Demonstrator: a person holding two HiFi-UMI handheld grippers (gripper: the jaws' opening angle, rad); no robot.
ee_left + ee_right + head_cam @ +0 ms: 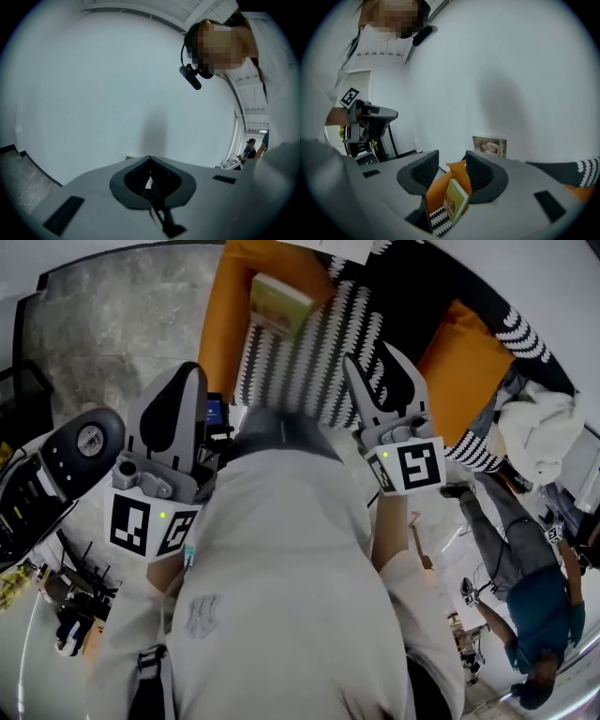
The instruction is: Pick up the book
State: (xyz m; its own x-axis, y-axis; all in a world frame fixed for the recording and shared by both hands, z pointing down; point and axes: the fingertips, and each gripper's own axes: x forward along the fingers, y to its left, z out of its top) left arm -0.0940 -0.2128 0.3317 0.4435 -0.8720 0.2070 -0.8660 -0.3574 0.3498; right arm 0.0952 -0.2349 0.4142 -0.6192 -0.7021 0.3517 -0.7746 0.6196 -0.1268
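The book point(278, 304), with a yellow-green cover, leans against an orange cushion point(228, 310) on a black-and-white patterned cover point(309, 357) at the top of the head view. My right gripper point(375, 360) hangs short of it, apart from it. In the right gripper view its jaws point(452, 161) stand open and empty, and the book point(456, 200) shows beyond, framed by the gap between them. My left gripper point(187, 371) is held at the left, away from the book. In the left gripper view its jaws point(151, 174) are shut on nothing and face a bare white wall.
A second orange cushion point(469, 345) and a white bundle of cloth point(539, 432) lie to the right. A black machine point(56, 465) stands at the left on grey floor point(103, 324). A person in a teal top point(539, 606) stands at the right. A small picture point(489, 146) leans on the wall.
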